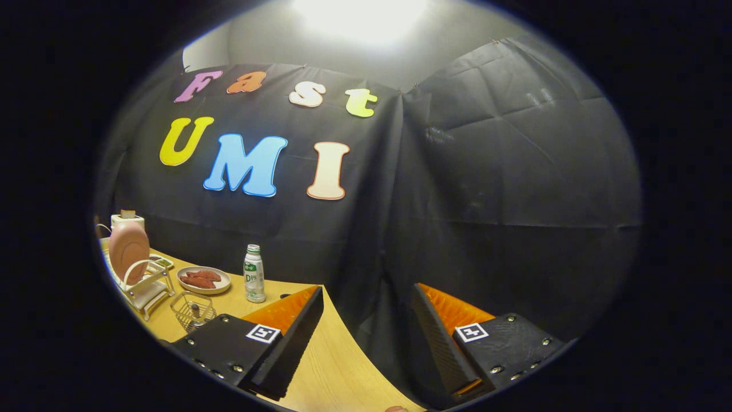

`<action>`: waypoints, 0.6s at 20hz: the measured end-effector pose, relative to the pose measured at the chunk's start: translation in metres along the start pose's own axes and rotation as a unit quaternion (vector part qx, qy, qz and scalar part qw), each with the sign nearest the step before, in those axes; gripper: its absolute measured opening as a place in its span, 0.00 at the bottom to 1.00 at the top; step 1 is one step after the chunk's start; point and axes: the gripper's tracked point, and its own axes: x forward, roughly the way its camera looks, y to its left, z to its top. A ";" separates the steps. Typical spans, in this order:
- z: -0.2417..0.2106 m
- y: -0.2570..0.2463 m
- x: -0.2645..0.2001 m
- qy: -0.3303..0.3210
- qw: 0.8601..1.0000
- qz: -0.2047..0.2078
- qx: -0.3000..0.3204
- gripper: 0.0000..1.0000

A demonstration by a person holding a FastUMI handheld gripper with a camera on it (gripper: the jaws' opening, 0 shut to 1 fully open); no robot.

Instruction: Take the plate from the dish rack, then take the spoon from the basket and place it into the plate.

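My gripper [366,337] was wide open, nothing between the fingers, held over the wooden table [331,366] edge. Off to the left beyond them: wire basket [193,311] with the spoon [195,312] handle standing inside, white dish rack [146,286] holding the pink plate [128,252] upright, shallow dish [204,280] with reddish food pieces. Bottle [254,273] had a green-white label, text too small to read.

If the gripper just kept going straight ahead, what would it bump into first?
Probably the black cloth wall. The open gripper points past the table's edge, with nothing between its fingers. The plate and basket sit off to its left.
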 end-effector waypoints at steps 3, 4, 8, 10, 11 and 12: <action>0.027 0.014 -0.025 0.007 1.000 0.000 0.008 0.96; 0.035 0.023 -0.033 0.009 1.000 0.005 0.012 0.96; 0.069 0.065 -0.057 0.000 0.999 0.042 0.022 0.96; 0.082 0.091 -0.066 0.000 0.997 0.067 0.025 0.96; 0.091 0.105 -0.069 -0.002 0.996 0.080 0.026 0.96; 0.097 0.121 -0.071 -0.001 0.995 0.094 0.025 0.96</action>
